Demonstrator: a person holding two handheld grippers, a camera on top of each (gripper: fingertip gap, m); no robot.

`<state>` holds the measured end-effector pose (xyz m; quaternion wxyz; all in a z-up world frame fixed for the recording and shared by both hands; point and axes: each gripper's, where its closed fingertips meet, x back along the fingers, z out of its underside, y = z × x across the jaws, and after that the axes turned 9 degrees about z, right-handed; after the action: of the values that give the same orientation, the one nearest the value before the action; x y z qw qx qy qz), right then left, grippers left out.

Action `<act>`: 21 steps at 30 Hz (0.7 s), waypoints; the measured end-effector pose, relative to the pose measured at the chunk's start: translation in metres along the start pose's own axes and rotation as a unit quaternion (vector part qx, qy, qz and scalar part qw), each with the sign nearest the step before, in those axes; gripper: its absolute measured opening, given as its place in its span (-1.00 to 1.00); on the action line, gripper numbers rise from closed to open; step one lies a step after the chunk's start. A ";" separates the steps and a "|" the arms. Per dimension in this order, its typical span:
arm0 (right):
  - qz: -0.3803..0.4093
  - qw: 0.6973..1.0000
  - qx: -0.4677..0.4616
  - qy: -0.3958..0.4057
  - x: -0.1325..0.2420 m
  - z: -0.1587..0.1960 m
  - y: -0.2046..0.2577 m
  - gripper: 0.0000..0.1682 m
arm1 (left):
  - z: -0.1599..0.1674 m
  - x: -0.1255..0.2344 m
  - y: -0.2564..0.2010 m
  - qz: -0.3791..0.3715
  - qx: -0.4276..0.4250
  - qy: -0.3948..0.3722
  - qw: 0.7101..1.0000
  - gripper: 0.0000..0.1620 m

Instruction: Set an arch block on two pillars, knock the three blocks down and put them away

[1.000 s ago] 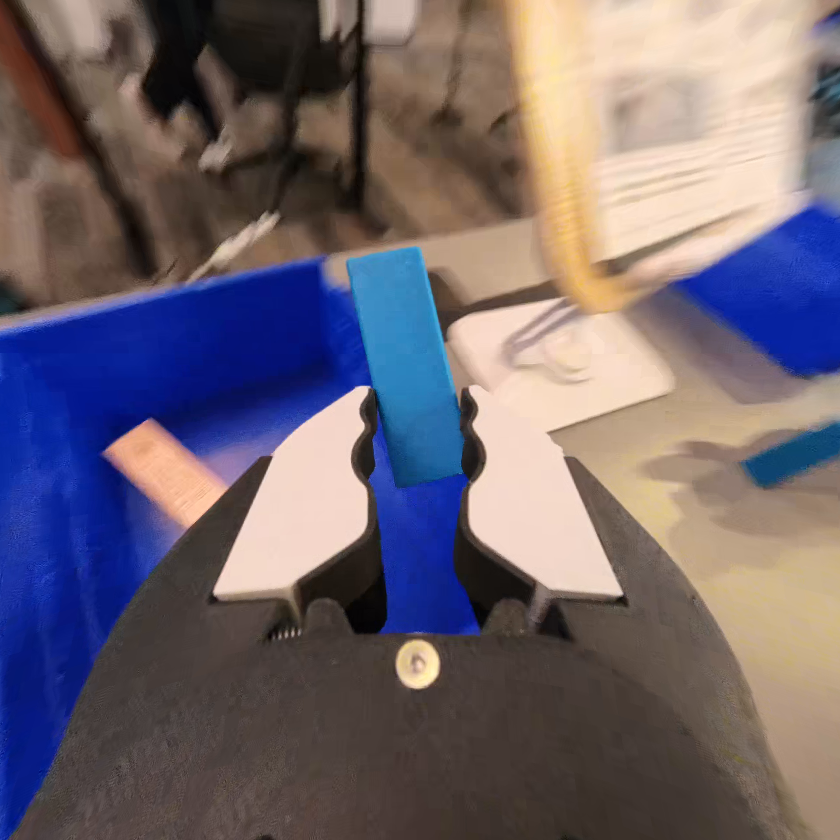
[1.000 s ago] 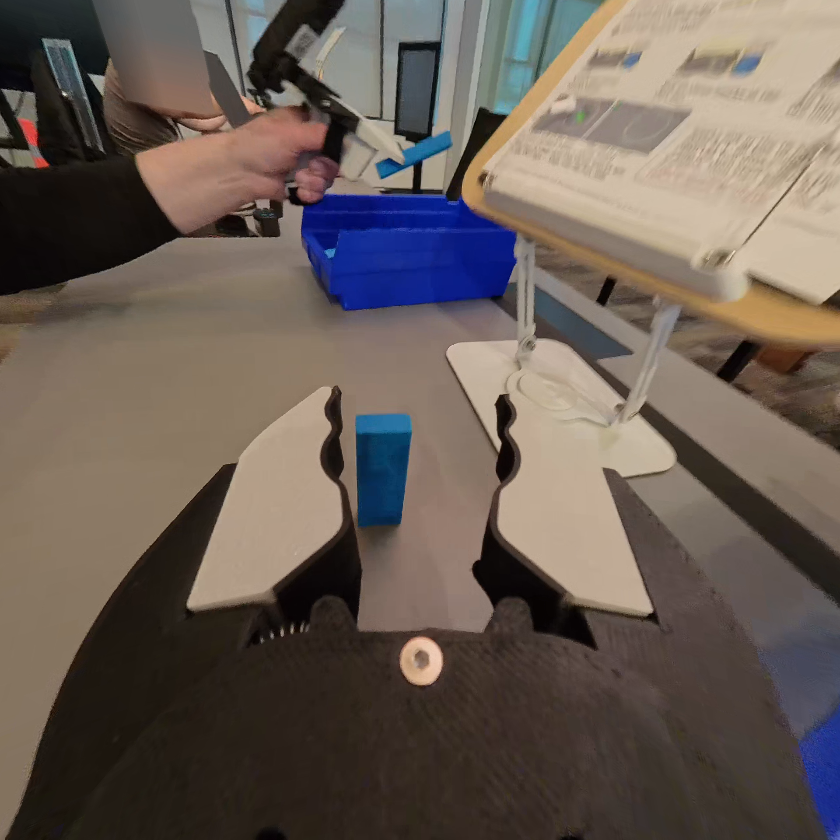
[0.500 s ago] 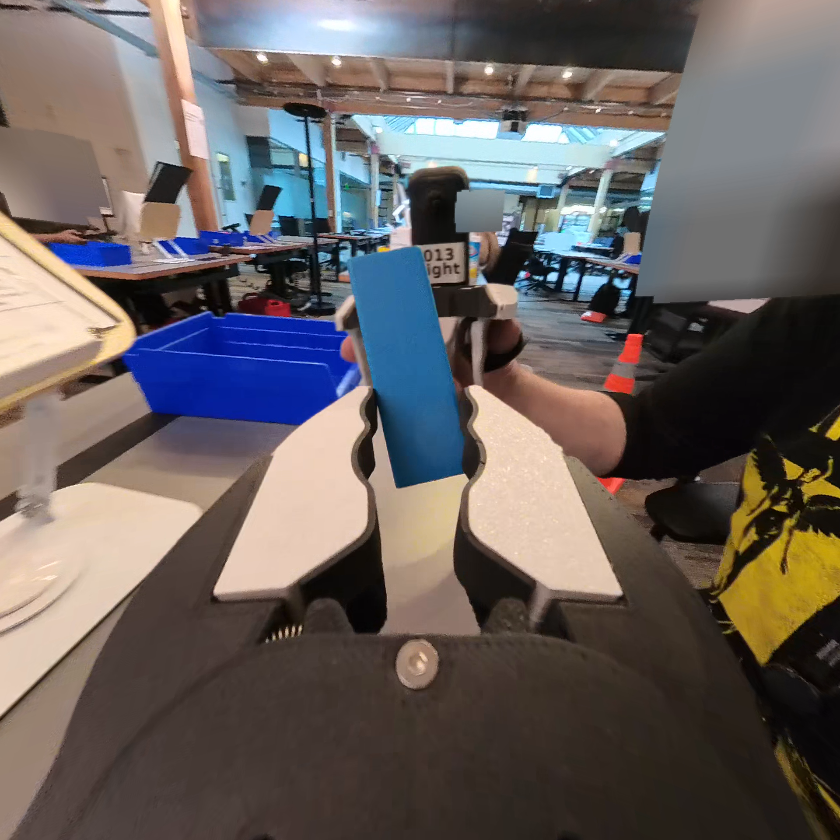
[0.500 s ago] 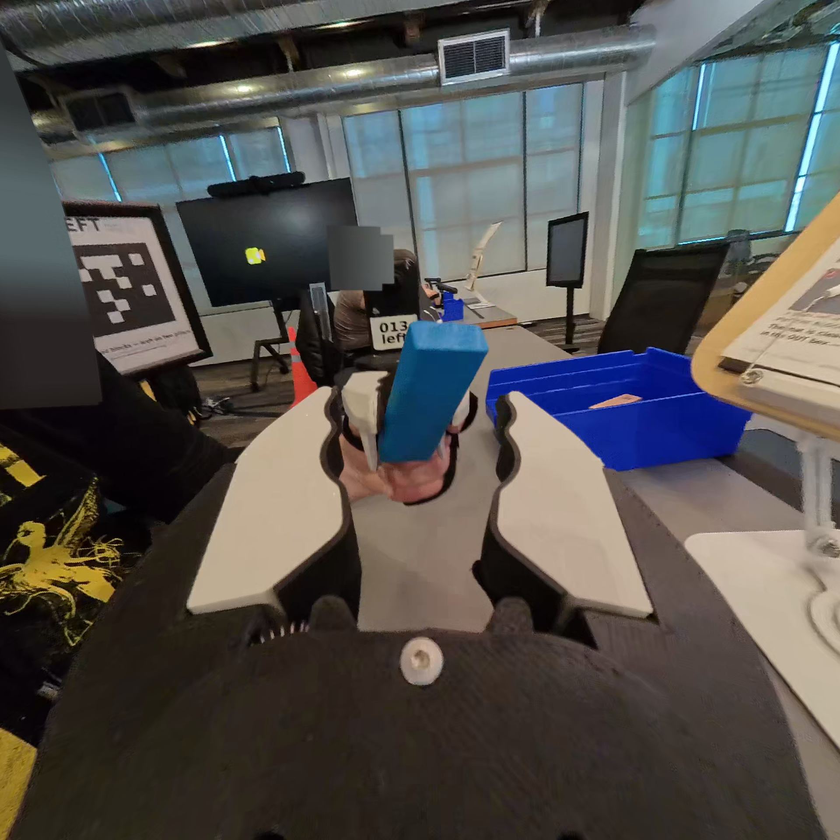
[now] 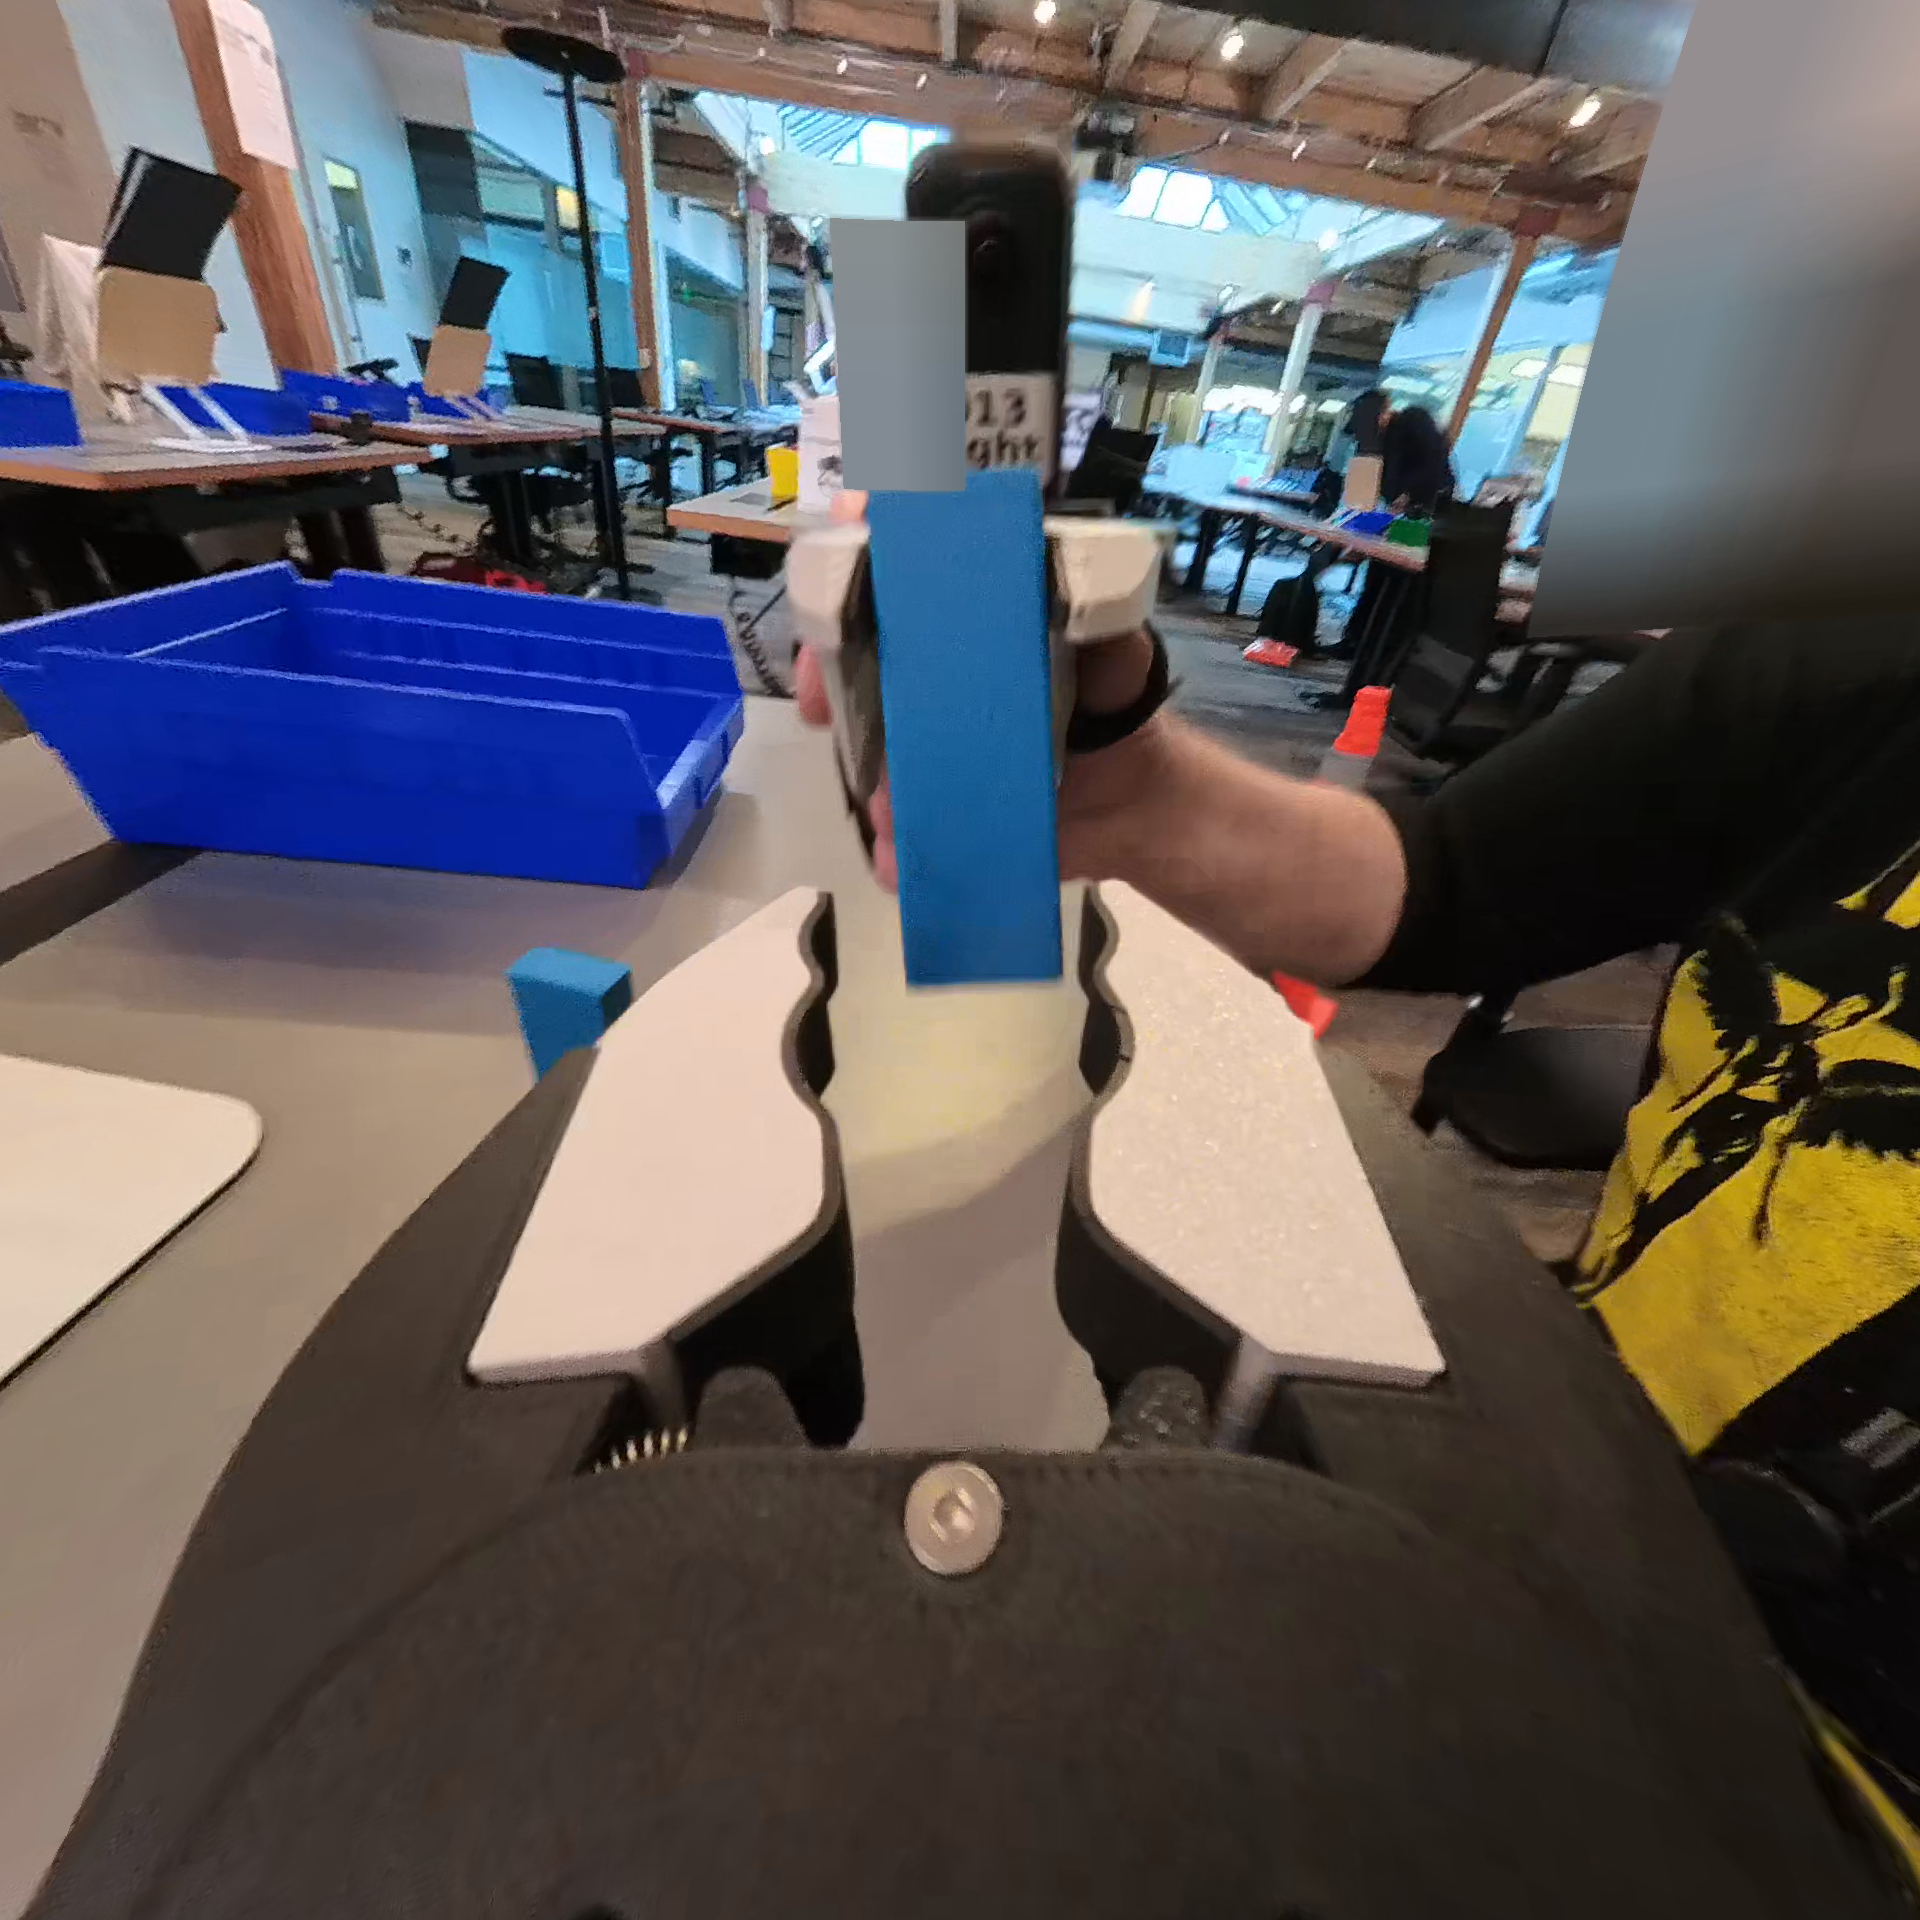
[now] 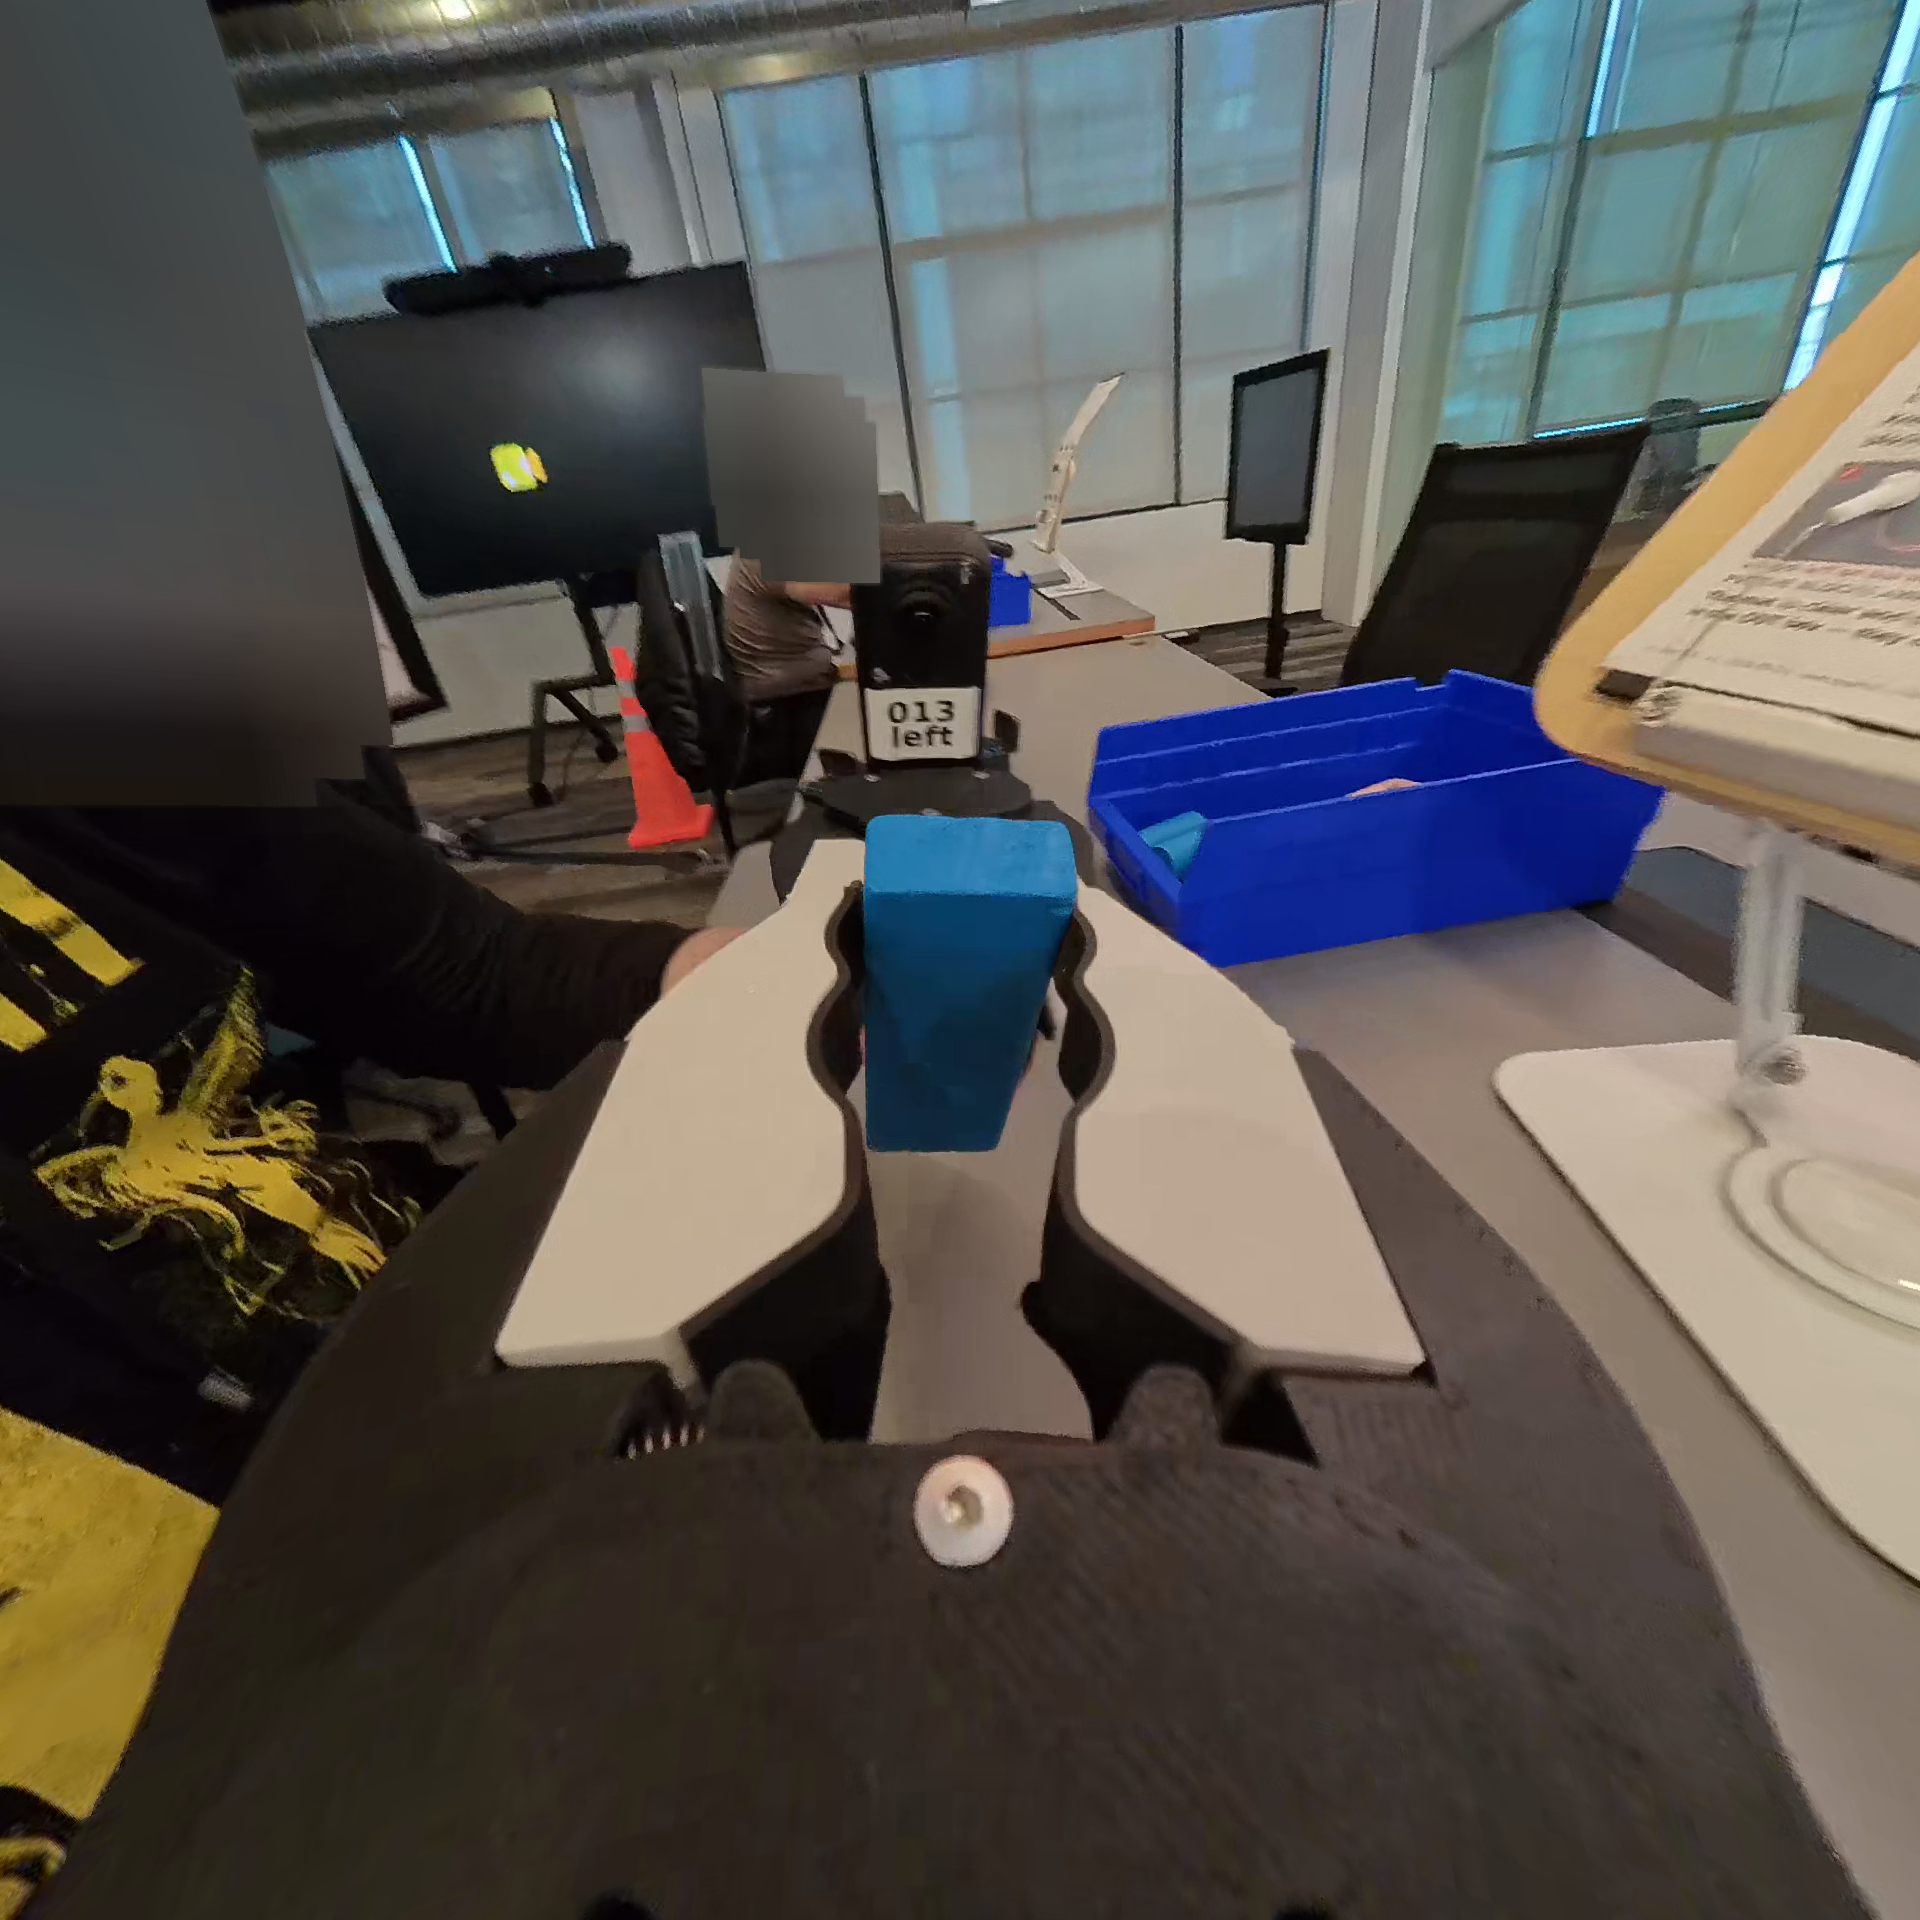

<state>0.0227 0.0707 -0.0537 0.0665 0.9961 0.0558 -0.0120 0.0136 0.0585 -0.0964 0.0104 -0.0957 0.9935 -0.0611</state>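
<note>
**Holding one blue block between two facing tools**

Right wrist view, nearest: the right tool (image 6: pixel 961 894) pinches the blue block (image 6: pixel 961 987), its white fingers (image 6: pixel 727 1122) pressed against the block's two sides, above the grey worktop (image 6: pixel 1403 1018).

Left wrist view, nearest: the left tool (image 5: pixel 956 899) is spread. The block's near end sits between its tips, and a narrow gap shows on each side, so neither finger touches it. Just behind the block, the right hand (image 5: pixel 1122 810) grips the right tool's handle.

To the side of the left tool, a second blue block (image 5: pixel 566 997) stands upright on the worktop, partly hidden by the tool's finger. The rounded corner of a white stand base (image 5: pixel 104 1174) lies flat near it. In the right wrist view this base carries a clear post and a tilted clipboard of papers (image 6: pixel 1766 623).

Farther back, a blue bin (image 6: pixel 1351 883) rests on the worktop, well apart from both tools. Inside it lie a blue piece (image 6: pixel 1174 836) against the near wall and a pale tan piece (image 6: pixel 1382 790); its shape cannot be made out.

Beyond the worktop, an orange cone (image 6: pixel 655 779) stands on the floor.
</note>
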 end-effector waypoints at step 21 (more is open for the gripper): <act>0.108 0.971 0.106 0.183 0.061 0.101 -0.117 -0.59 | 0.046 0.025 0.053 -0.094 0.050 0.041 0.993 -0.72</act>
<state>0.0681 0.1786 -0.1709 -0.0494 0.9830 -0.0429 0.1716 -0.0195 0.1003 -0.1489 -0.0313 -0.1855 0.9754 -0.1151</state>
